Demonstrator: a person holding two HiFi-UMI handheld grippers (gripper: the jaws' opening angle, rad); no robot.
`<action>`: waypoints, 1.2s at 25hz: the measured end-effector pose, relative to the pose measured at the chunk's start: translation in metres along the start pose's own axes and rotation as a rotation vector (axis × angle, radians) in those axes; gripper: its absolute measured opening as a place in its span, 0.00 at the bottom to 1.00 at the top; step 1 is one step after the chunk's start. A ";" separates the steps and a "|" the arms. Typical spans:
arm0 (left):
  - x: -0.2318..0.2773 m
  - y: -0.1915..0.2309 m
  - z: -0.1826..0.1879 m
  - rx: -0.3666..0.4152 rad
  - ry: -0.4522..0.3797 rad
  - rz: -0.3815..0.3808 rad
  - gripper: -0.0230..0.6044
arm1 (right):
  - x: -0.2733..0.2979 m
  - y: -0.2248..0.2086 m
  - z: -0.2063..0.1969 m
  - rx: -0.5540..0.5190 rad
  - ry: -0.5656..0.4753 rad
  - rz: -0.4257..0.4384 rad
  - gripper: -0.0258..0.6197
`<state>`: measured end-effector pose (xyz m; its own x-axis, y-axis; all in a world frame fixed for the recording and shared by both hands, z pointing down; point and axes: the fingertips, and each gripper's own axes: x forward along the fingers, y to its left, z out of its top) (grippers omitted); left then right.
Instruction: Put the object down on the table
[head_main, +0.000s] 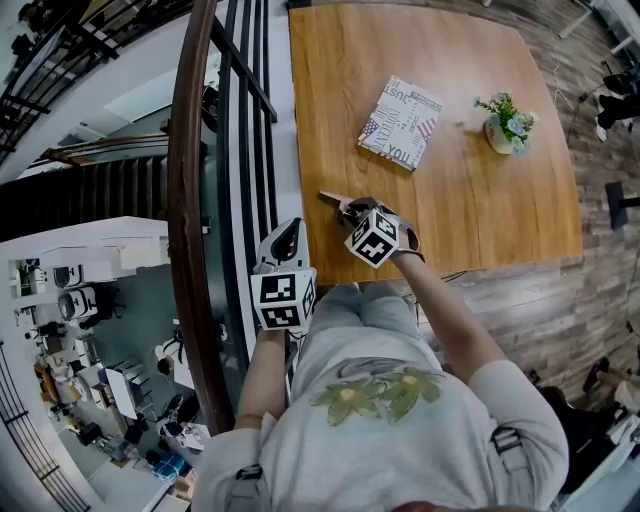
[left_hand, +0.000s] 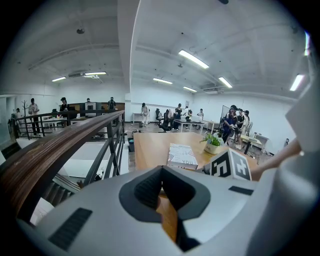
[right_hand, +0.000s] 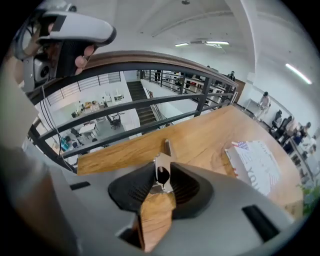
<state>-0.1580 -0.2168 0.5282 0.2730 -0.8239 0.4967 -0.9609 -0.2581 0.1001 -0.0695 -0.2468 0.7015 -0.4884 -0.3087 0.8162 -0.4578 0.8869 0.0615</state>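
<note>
**A:** What is to be minded in the step in hand?

**B:** The small metal object (right_hand: 164, 157) is judged to be at the point of release. It is seen between the jaws of the right hand-held gripper (head_main: 351, 208), close to the near edge of the surface (head_main: 450, 210). Its thin tip pokes out ahead of the pads. The jaws are parted fairly wide and the pads do not appear to be pressed on it. It is therefore taken to be resting on the wood rather than gripped.

**A:** How is the step to be finished well?

**B:** The jaws should be left apart and the right hand-held gripper drawn back along its own line, then lifted. That way the thin piece is not snagged on a pad. A sideways sweep is to be avoided. The object lies near the edge beside the railing (head_main: 185, 200), and it could be pushed off.

**A:** And the other one?

**B:** The left hand-held gripper (left_hand: 161, 171) is held off to the side by the railing, apart from the object. Its jaws are closed tip to tip, and nothing is seen between them. No part is needed from it here.

**A:** What is counted?

**B:** One small metal object, one book (head_main: 400, 122) and one potted plant (head_main: 505, 125) are counted. The book and the plant lie further up the surface, well apart from the object. One surface and two hand-held grippers are counted besides.
</note>
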 end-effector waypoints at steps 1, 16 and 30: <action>0.000 0.000 0.000 -0.002 0.000 -0.001 0.06 | -0.001 0.001 0.000 0.032 -0.005 0.018 0.20; -0.002 -0.003 0.004 0.001 -0.016 0.003 0.06 | -0.026 -0.015 0.015 0.235 -0.127 0.030 0.22; -0.003 -0.028 0.038 0.020 -0.104 -0.057 0.06 | -0.155 -0.042 0.086 0.392 -0.541 -0.068 0.06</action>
<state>-0.1302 -0.2264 0.4910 0.3313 -0.8551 0.3988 -0.9429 -0.3152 0.1075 -0.0385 -0.2658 0.5231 -0.7057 -0.5785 0.4090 -0.6868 0.7005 -0.1943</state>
